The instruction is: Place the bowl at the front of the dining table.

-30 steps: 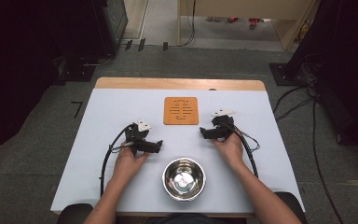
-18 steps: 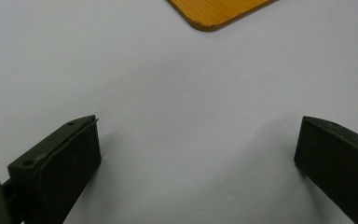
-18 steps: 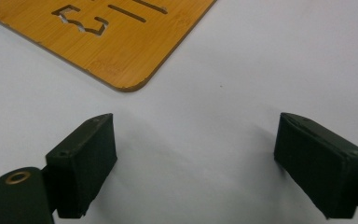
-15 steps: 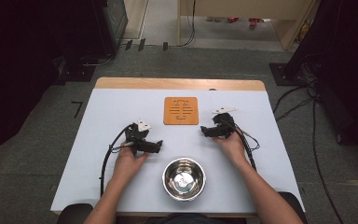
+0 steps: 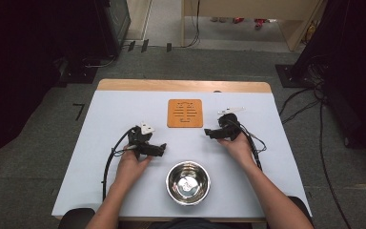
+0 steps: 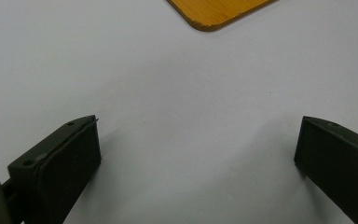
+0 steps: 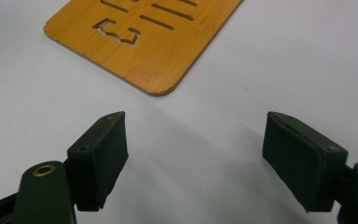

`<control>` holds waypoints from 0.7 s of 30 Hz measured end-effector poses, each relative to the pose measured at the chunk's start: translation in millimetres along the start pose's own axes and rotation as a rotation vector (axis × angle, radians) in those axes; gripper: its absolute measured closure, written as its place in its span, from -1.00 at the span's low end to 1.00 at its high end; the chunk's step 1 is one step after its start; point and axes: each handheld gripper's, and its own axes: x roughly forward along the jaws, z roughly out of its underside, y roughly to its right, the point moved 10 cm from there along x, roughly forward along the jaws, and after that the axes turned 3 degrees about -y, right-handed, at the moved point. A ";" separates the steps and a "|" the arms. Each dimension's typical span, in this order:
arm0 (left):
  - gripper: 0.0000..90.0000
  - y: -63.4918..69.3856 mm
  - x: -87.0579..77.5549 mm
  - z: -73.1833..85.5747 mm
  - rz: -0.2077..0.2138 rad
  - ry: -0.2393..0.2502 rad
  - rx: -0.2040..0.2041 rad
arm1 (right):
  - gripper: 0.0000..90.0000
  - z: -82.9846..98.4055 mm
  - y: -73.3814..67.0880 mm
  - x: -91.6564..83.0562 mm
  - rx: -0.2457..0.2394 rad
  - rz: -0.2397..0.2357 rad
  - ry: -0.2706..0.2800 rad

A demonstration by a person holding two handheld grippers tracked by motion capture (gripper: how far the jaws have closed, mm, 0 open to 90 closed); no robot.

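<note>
Both hand-held grippers empty beside the flat orange bamboo trivet with cut-out slots

Right gripper just beside trivet's right edge, jaws apart but lately closing a little, nothing between them; left gripper near trivet's near-left corner, jaws wide, likewise empty. Round polished steel bowl nearer the person on pale blue table. Narrowing judged as readying for a pinch on trivet edge, not yet made

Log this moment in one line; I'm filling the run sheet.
left gripper: open, empty | right gripper: open, empty, jaws closing | trivet: between grippers | bowl: near edge, untouched
</note>
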 end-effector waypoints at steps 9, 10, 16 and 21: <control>-1.00 0.0 -0.1 0.0 0.000 -0.001 0.001 | -0.46 0.4 -10.3 -2.2 0.003 -0.052 -0.018; -1.00 0.0 0.0 0.0 0.000 0.000 0.000 | -0.43 0.8 -11.1 -2.6 0.009 -0.056 -0.022; -1.00 0.0 -0.1 0.0 0.000 0.000 0.000 | -0.41 1.6 -14.3 -4.8 0.003 -0.066 -0.034; -1.00 0.0 -0.1 0.0 0.000 0.000 0.000 | -0.34 7.2 -22.8 -7.3 -0.018 -0.117 -0.077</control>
